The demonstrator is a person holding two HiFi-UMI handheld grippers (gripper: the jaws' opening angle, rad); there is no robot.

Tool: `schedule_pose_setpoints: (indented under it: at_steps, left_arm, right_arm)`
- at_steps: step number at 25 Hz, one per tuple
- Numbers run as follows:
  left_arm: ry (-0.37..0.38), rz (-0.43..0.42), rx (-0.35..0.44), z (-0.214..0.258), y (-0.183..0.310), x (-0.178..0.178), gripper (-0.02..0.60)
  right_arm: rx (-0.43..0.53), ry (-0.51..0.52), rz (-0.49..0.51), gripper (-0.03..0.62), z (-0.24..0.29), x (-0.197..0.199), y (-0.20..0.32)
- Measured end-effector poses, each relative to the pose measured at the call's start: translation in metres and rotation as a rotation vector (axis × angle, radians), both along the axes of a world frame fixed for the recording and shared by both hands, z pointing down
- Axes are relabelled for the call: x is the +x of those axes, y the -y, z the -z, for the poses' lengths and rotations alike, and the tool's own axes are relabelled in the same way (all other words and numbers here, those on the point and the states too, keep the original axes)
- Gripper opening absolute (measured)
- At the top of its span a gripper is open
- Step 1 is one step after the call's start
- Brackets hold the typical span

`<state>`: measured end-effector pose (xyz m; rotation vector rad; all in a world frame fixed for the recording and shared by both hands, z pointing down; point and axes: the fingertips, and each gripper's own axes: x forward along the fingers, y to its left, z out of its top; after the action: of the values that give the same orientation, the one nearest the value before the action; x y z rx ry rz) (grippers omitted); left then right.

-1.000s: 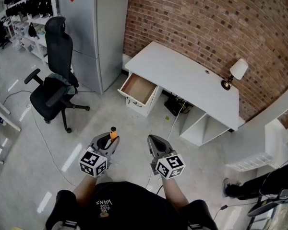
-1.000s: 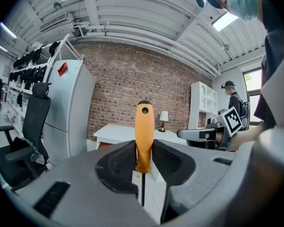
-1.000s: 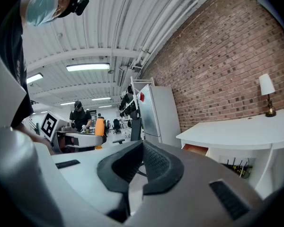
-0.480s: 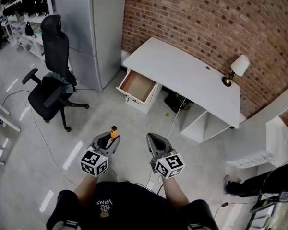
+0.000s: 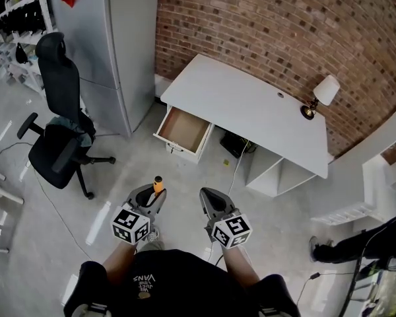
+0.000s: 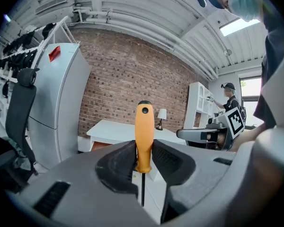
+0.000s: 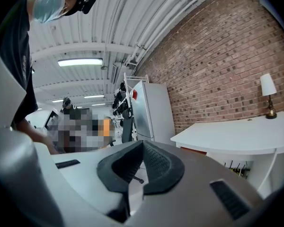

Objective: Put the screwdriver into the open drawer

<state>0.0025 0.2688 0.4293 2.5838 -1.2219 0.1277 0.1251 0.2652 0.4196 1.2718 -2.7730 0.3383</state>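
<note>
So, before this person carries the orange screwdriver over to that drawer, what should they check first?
1. Grip: the orange-handled screwdriver stands upright, clamped between the jaws of the left tool. Ok.
2. Drawer: the white drawer with a brown bottom is pulled out of the white desk. Ok.
3. Room inside: its bottom looks bare. Ok.
4. Reach: the drawer lies well ahead of both tools, across the grey floor. Not ok.
5. Path: the black office chair stands off to the left of the way. Ok.
6. Spare side: the right tool has its jaws together on nothing. Ok.
</note>
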Motion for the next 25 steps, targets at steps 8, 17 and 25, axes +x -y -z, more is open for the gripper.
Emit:
schedule_pose_setpoints:
  at_steps: [8, 17, 25]
  left_arm:
    - [0.006, -0.096, -0.025, -0.007, 0.072, -0.042, 0.106]
    - [0.009, -0.176, -0.054, -0.023, 0.129, -0.076, 0.106]
    - [-0.006, -0.158, -0.089, -0.038, 0.16, -0.073, 0.106]
  right_arm:
    - [-0.025, -0.007, -0.095, -0.006, -0.005, -0.043, 0.065]
    - [-0.049, -0.011, -0.196, -0.006, -0.017, -0.071, 0.115]
    - [-0.068, -0.014, -0.197, -0.006, -0.028, -0.064, 0.151]
